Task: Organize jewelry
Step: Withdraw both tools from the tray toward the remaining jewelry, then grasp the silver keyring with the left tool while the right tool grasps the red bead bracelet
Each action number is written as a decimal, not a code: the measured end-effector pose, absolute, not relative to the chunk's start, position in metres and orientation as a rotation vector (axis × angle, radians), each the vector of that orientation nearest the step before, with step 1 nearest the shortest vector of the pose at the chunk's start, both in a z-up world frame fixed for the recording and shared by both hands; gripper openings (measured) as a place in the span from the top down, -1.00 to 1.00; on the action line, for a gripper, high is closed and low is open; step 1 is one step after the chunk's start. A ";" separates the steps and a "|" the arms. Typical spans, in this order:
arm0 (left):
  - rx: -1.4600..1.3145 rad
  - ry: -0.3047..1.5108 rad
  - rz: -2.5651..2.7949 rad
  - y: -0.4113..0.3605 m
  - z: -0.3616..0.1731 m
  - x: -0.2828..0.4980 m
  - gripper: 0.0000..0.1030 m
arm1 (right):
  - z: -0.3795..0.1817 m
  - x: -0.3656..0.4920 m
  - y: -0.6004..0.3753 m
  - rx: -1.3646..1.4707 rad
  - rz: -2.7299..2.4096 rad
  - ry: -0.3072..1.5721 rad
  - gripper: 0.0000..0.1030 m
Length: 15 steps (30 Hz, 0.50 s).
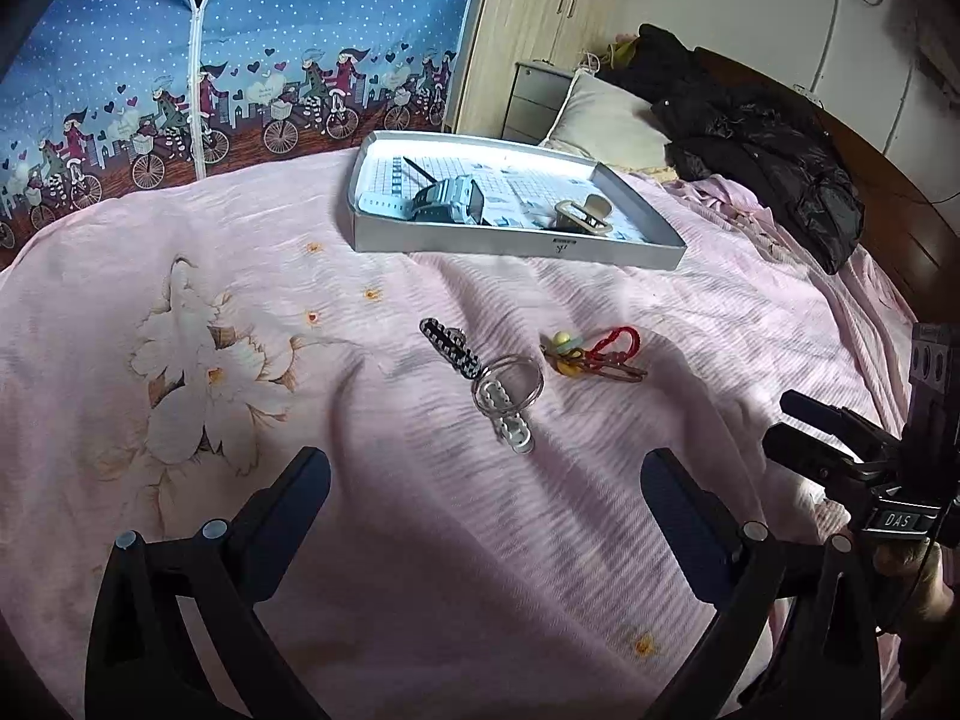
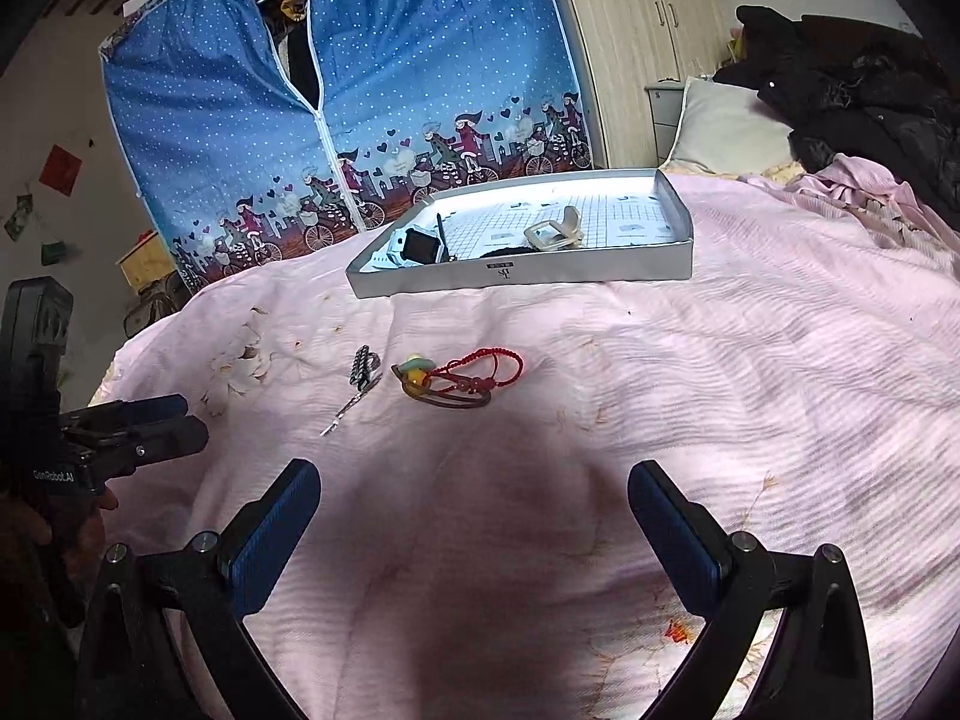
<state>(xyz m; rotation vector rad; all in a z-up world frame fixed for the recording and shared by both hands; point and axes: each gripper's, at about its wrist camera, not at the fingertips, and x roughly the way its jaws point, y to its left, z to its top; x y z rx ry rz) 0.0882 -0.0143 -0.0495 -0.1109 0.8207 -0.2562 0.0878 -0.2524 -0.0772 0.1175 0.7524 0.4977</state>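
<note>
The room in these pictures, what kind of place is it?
Most likely a bedroom in a home. The work surface is a bed with a pink bedspread, a pillow lies near its head, and a blue fabric wardrobe with a zip front stands beside it.

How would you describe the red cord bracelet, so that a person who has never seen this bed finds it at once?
Start at the shallow grey cardboard tray lying on the pink bedspread. In front of it, loose on the cloth, lies a small group of items; the red braided cord bracelet is at its right end. It alone is bright red, beside a black-and-white checked hair clip.
</note>
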 end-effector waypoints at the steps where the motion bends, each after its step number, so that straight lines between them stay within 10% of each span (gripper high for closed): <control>1: -0.111 0.816 -0.258 -0.015 -0.050 0.089 -0.97 | -0.078 0.089 -0.252 0.119 0.496 0.756 -1.00; 15: -0.111 0.840 -0.295 -0.017 -0.057 0.114 -0.95 | -0.096 0.141 -0.255 0.137 0.473 0.851 -1.00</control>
